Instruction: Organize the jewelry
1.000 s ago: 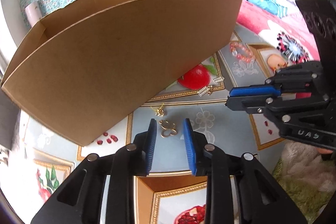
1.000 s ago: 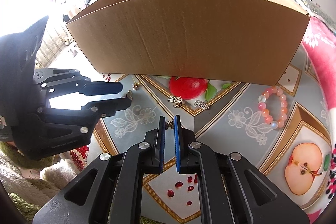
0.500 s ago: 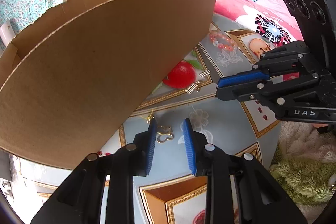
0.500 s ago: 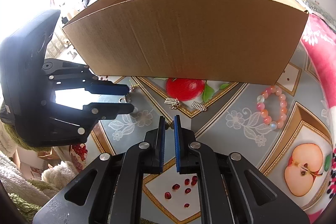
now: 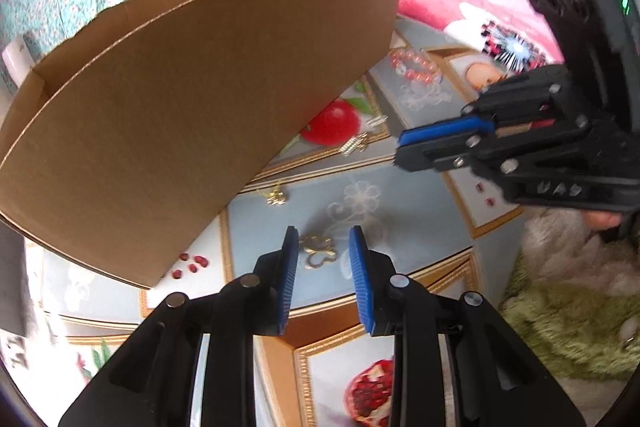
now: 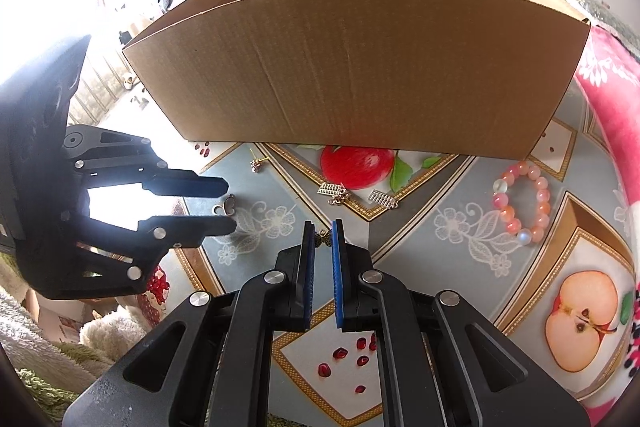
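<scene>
The left gripper (image 5: 322,247) has its blue-padded fingers (image 5: 289,259) spread apart, straddling a gold butterfly-shaped pendant (image 5: 319,251) that lies flat on the fruit-patterned tabletop (image 5: 420,227); contact cannot be told. The right gripper (image 6: 321,241) has its fingers nearly together, pinching a small dark bronze charm (image 6: 322,239) at their tips. The pendant is thin openwork loops, near the brown cardboard box (image 5: 200,99). Since half a second ago the left gripper has swung, so more of the tabletop shows.
</scene>
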{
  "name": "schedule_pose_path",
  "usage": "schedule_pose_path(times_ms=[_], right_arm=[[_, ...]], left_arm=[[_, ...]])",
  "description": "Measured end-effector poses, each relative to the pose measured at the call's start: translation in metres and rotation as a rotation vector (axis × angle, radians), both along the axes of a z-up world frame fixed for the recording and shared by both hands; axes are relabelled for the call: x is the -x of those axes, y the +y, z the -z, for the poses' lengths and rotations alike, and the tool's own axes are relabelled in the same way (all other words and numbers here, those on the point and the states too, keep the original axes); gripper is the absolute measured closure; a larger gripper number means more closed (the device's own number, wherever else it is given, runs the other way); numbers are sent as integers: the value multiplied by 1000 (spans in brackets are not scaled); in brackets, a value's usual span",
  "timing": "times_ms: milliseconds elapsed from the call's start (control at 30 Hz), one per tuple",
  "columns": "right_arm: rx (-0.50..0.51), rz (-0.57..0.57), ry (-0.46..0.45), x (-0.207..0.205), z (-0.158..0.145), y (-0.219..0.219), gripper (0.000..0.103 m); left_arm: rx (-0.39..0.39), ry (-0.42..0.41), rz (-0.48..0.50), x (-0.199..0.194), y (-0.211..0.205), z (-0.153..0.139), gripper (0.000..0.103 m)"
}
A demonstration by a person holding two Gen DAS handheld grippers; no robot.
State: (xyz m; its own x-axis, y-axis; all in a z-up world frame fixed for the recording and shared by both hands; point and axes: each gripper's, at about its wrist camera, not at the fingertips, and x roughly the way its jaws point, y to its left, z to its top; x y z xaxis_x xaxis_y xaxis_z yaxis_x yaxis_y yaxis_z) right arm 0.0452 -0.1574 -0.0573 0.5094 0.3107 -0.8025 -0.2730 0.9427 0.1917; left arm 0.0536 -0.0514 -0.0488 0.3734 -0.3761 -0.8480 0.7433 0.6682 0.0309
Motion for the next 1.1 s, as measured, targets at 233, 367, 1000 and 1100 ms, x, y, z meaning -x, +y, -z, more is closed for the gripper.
schedule_pose_path(times_ms=[233,367,1000,1100], right_arm=[[-1,0,-1,1,1,0,97],[-3,-2,1,1,2,0,97],[-7,4,-6,3,-3,-5,97],[-7,6,-7,3,-2,-6,97]], left_arm=[[-5,-6,45,-1,2,1,78],[25,15,53,-3,7,1,78],[34,-23,18,2,6,0,91],[36,-25,14,3,6,-1,91]])
